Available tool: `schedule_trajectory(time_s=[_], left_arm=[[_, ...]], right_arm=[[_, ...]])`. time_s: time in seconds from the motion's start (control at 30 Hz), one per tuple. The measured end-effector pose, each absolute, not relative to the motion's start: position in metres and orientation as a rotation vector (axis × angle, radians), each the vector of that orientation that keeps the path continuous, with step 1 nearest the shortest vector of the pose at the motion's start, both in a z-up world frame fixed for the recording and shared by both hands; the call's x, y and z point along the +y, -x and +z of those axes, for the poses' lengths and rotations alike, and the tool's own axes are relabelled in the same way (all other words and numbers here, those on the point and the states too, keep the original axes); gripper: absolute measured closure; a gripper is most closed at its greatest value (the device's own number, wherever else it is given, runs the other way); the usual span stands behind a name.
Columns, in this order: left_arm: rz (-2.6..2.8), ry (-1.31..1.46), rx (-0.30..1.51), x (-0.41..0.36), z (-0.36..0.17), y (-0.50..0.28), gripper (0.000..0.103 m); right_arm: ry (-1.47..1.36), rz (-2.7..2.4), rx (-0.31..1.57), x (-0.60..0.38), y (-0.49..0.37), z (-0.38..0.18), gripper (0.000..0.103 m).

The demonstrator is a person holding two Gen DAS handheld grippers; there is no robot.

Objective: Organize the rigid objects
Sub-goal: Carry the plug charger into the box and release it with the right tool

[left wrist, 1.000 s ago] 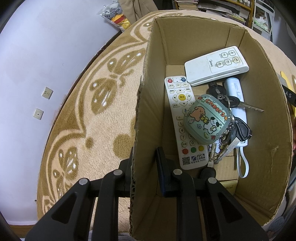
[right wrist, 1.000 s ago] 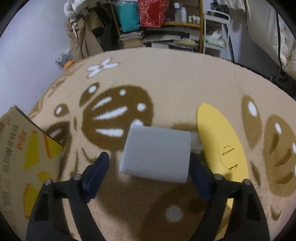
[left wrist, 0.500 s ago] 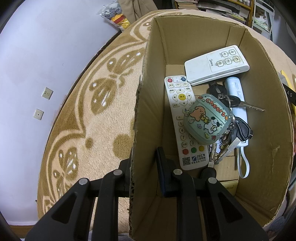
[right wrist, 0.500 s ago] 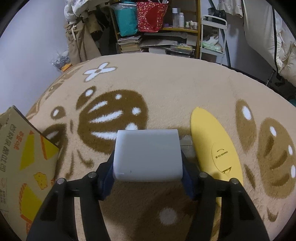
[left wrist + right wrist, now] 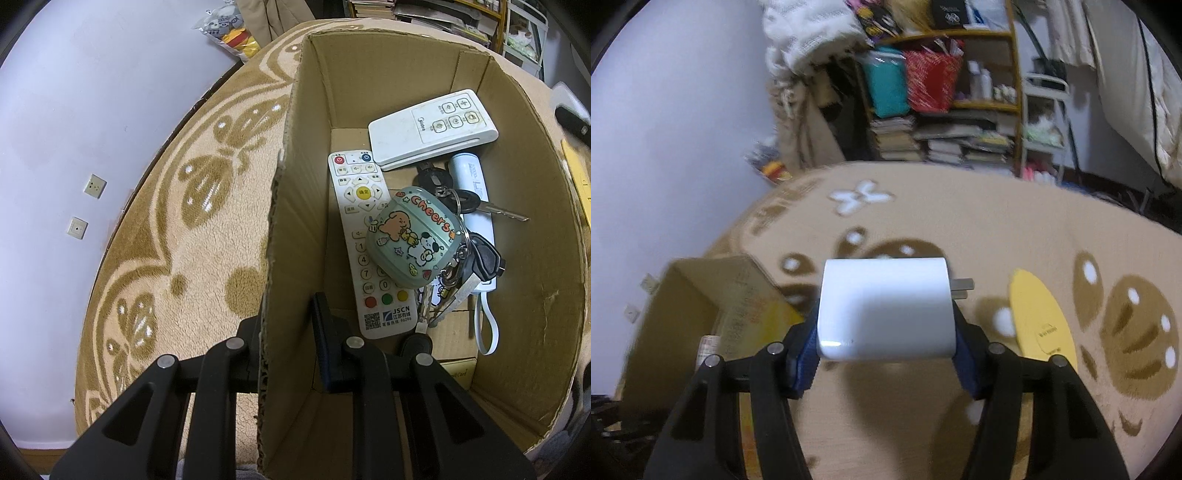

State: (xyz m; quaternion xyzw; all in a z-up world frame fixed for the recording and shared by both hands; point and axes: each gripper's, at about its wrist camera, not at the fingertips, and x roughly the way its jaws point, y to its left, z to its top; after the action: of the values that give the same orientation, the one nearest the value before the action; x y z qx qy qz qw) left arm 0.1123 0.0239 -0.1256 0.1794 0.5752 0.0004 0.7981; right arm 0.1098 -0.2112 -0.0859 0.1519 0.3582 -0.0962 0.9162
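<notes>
My left gripper is shut on the left wall of an open cardboard box, one finger inside and one outside. In the box lie a long white remote, a wide white remote, a green cartoon earbud case on a bunch of keys, and a white power bank. My right gripper is shut on a white plug charger and holds it above the carpet. The box shows at the lower left of the right wrist view.
A yellow oval object lies on the beige patterned carpet right of the charger. Cluttered shelves and book stacks stand at the back. A white wall with sockets borders the carpet on the left.
My right gripper closed on the charger, lifted it off the carpet and swung left toward the box. The left gripper and the box stayed still.
</notes>
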Motion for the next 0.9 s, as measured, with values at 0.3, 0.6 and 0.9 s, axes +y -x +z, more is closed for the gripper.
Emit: schedule_trajectory(time_s=[0.3, 0.6, 0.9], left_arm=[[0.0, -0.382, 1.235, 0.025, -0.126, -0.113, 0.083], [0.0, -0.383, 1.236, 0.025, -0.125, -0.113, 0.083], [-0.001, -0.382, 1.236, 0.026, -0.125, -0.113, 0.083]], right_arm=[[-0.23, 0.0, 0.64, -0.154, -0.095, -0.045, 0.038], [-0.119, 0.117, 0.651, -0.112, -0.091, -0.049, 0.038], [-0.065, 0.137, 0.685, -0.101, -0.093, -0.06, 0.038]])
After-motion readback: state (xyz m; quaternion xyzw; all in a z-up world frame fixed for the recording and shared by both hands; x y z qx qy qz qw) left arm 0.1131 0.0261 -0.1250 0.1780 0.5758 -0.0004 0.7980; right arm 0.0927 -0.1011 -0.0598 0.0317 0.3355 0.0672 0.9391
